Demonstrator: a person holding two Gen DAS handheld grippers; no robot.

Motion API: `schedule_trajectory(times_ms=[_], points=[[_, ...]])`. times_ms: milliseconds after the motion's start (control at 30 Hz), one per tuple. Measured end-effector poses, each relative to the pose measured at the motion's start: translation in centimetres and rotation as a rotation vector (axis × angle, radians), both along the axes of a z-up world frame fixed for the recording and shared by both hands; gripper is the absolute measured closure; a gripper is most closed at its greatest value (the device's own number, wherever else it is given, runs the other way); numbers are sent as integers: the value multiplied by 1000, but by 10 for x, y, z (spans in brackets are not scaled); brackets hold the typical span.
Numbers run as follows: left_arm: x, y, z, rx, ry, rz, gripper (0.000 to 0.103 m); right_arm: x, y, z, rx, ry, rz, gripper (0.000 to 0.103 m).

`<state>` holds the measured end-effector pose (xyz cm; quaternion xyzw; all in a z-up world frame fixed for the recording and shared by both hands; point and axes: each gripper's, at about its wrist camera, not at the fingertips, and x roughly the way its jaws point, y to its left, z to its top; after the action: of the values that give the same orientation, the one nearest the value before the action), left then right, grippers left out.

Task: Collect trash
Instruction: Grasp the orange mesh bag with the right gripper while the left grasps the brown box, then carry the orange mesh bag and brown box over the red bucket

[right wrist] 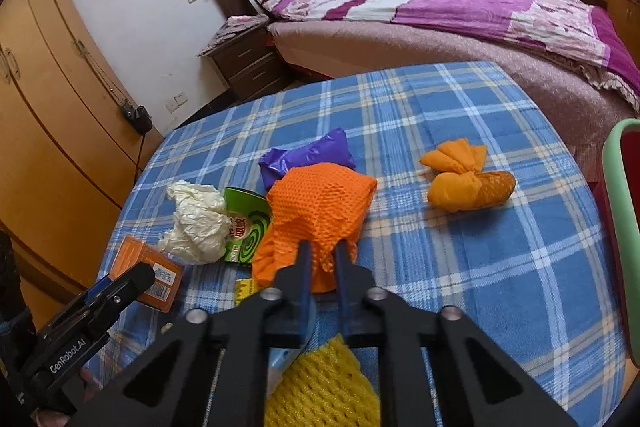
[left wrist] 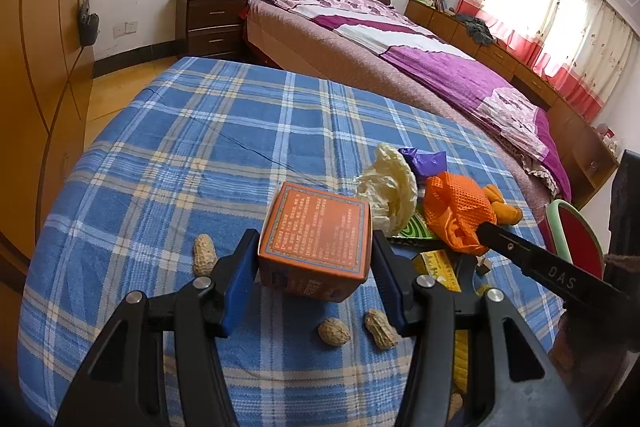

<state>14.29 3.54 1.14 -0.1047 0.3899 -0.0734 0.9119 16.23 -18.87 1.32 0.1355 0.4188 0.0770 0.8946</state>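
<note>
On the blue checked worktop (left wrist: 168, 155) the trash lay heaped. The left gripper (left wrist: 316, 247) held its fingers part open, clamped on the sides of an orange box (left wrist: 316, 227) raised above three peanuts (left wrist: 334, 331). The right gripper (right wrist: 320, 251) had its fingers nearly closed, pinching the near edge of an orange mesh net (right wrist: 320, 203).
</note>
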Motion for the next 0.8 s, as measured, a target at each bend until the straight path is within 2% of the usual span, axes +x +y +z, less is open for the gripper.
schedule_trajectory(times_ms=[300, 500, 800], points=[[-11, -2, 11, -11, -26, 4, 47, -22, -5, 21, 5, -82, -5, 95], [-17, -5, 18, -20, -31, 0, 47, -46, -16, 42, 20, -153, -25, 96], [-33, -16, 31, -40, -50, -21, 47, -83, -36, 68, 33, -213, -62, 96]])
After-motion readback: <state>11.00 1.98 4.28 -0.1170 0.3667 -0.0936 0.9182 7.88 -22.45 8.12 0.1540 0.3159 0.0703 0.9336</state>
